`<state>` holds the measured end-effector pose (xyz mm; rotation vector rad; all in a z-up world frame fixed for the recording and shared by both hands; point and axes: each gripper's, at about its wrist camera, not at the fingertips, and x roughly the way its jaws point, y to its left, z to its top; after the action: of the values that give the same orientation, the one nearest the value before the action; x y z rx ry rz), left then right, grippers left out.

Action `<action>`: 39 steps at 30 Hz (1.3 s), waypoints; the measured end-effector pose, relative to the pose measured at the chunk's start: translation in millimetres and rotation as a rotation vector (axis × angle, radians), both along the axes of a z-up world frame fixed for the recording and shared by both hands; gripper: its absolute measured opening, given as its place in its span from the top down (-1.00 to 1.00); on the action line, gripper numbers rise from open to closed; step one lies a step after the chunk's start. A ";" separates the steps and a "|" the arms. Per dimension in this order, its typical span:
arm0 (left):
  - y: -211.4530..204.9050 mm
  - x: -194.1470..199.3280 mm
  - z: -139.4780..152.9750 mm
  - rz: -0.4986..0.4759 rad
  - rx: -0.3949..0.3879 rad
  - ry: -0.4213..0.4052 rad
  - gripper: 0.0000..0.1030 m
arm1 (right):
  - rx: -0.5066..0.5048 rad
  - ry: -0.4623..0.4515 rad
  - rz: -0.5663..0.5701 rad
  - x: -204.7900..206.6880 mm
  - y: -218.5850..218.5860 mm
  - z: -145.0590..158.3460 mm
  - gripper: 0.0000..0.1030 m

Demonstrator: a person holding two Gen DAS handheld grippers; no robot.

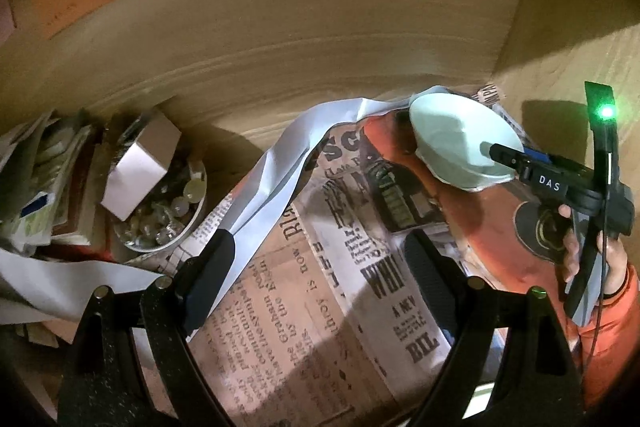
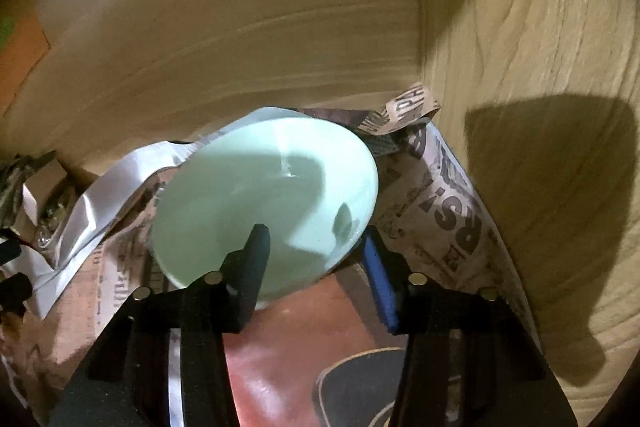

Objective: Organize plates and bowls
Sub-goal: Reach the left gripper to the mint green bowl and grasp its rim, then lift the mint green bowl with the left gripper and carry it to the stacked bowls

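A pale green bowl (image 2: 256, 187) hangs tilted over the newspaper-lined shelf (image 2: 440, 211), close to the back right corner of a wooden cabinet. My right gripper (image 2: 316, 251) is shut on its near rim, with one finger inside the bowl and the blue-padded finger (image 2: 378, 275) outside. The left wrist view shows the same bowl (image 1: 452, 139) tipped with its opening to the upper left, the right gripper (image 1: 516, 155) on its rim, and a hand (image 1: 580, 251) in an orange sleeve behind. My left gripper (image 1: 316, 255) stands open over the newspaper (image 1: 320, 267), holding nothing.
A glass bowl of small round items (image 1: 164, 215) with a white box (image 1: 140, 167) on it sits at the left, beside a pile of papers (image 1: 44, 179). A creased white paper strip (image 1: 280, 163) crosses the shelf. The wooden side wall (image 2: 520, 67) stands close on the right.
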<state>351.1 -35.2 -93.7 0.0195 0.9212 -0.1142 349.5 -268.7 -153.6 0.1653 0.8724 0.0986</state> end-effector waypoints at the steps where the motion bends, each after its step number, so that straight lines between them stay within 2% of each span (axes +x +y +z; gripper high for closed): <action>1: -0.1 2.7 -2.1 -0.001 -0.002 0.004 -0.70 | -0.006 0.000 -0.002 -0.3 0.2 -0.8 0.21; 7: -4.4 12.8 -9.8 -0.010 -0.008 0.013 -0.70 | -0.022 0.000 0.000 -0.6 -1.0 -4.8 0.50; 10: -7.5 13.9 -11.3 -0.020 -0.010 0.018 -0.70 | 0.006 0.006 0.029 -4.5 -0.5 -4.5 0.58; 21: -6.8 15.7 -14.5 -0.011 0.007 0.018 -0.69 | -0.001 0.026 0.254 -45.0 35.8 1.9 0.59; 24: -8.3 19.5 -18.9 -0.017 0.001 0.040 -0.53 | 0.006 0.026 0.300 -54.6 40.6 3.0 0.59; 26: -10.6 21.9 -22.7 -0.028 0.004 0.058 -0.34 | 0.019 0.029 0.327 -62.9 45.1 2.4 0.59; 31: -17.8 25.3 -34.2 -0.061 0.032 0.103 -0.14 | 0.040 0.025 0.368 -70.1 48.1 -1.0 0.59; 33: -18.8 27.2 -38.8 -0.066 0.039 0.115 -0.02 | 0.043 0.026 0.361 -68.5 59.7 -4.3 0.59; 38: -15.4 32.2 -51.9 -0.072 0.017 0.178 0.45 | 0.083 0.034 0.317 -64.0 58.6 -3.9 0.59; 39: -14.3 32.7 -53.4 -0.072 0.013 0.184 0.48 | 0.081 0.031 0.314 -64.9 58.1 -2.8 0.59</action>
<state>383.7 -49.5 -147.2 0.0550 1.1055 -0.1793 284.6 -210.6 -156.3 0.1042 0.9205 0.4254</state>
